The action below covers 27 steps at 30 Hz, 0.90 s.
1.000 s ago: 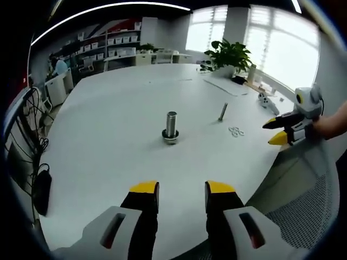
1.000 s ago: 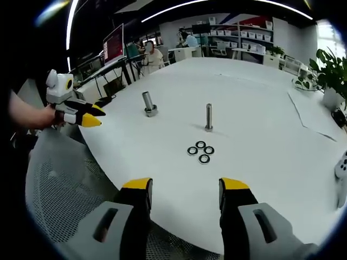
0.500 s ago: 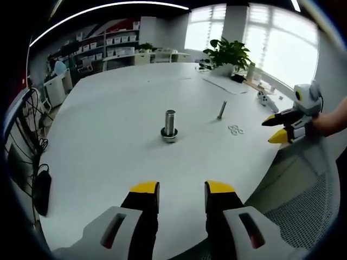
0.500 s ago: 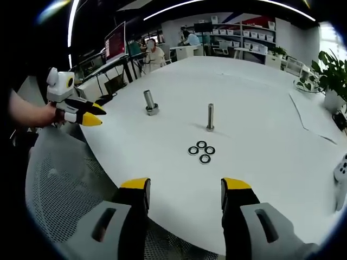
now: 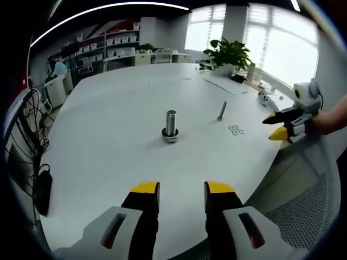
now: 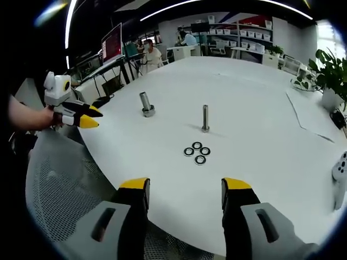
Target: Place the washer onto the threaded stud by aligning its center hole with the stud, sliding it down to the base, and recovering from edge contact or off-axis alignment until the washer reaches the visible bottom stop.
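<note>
While no brand, label or writing can be read anywhere, the room itself is plain: an office with shelves of white bins at the back and a broad white table point(image 6: 255, 92) bare over most of its top. Taking the thin stud point(image 6: 205, 118) as landmark in the right gripper view, the left gripper point(image 6: 85, 114) hangs far to its left, off the table edge over a mesh chair point(image 6: 59, 189), in a hand. A thicker bolt point(image 6: 145, 104) stands upright to the stud's left. Four washers point(image 6: 196, 152) lie flat in a tight cluster just in front of the stud, none on it. Right of the stud lie a sheet of paper point(image 6: 309, 116) and a plant point(image 6: 331, 73).

The right gripper point(image 6: 184, 187) has its jaws wide apart, empty, at the near edge. In the left gripper view the left gripper point(image 5: 179, 189) likewise stands with jaws apart, holding nothing, and the right gripper point(image 5: 275, 125) shows beyond the washers point(image 5: 235, 130), tips parted.
</note>
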### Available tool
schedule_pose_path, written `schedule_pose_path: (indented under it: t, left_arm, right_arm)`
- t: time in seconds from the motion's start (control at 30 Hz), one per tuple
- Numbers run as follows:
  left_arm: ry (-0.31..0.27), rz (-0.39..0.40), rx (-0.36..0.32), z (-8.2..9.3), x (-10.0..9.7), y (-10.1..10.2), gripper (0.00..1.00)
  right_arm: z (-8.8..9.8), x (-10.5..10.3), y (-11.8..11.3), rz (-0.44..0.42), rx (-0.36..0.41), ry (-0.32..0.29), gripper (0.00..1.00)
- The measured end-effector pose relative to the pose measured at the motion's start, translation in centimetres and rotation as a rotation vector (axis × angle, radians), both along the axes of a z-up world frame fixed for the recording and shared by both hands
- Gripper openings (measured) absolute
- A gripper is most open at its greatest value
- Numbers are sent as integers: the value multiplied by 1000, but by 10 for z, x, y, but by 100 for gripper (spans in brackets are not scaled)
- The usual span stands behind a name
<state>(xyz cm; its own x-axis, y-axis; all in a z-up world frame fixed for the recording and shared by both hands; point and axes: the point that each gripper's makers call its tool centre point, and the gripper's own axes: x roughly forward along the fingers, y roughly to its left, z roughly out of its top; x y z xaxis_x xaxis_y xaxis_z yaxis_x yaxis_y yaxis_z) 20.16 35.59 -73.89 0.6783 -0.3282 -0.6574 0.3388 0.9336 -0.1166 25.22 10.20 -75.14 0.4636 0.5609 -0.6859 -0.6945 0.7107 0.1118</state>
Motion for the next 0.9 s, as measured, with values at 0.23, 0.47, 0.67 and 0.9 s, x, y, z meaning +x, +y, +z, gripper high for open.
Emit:
schedule_pose_path:
  t: [0.23, 0.47, 0.67, 0.9]
  left_arm:
    - [-3, 3, -3, 1, 0, 0, 31]
    - [1, 1, -4, 1, -1, 0, 31]
    - [-2, 5, -12, 1, 0, 0, 31]
    - [-2, 1, -7, 1, 0, 0, 31]
  right_arm:
    - [-1, 3, -4, -6, -9, 2, 56]
    - [-3, 5, -4, -5, -20, 5, 57]
    - [-3, 13, -4, -1, -34, -1, 57]
    - [-3, 28, -2, 5, -54, -5, 57]
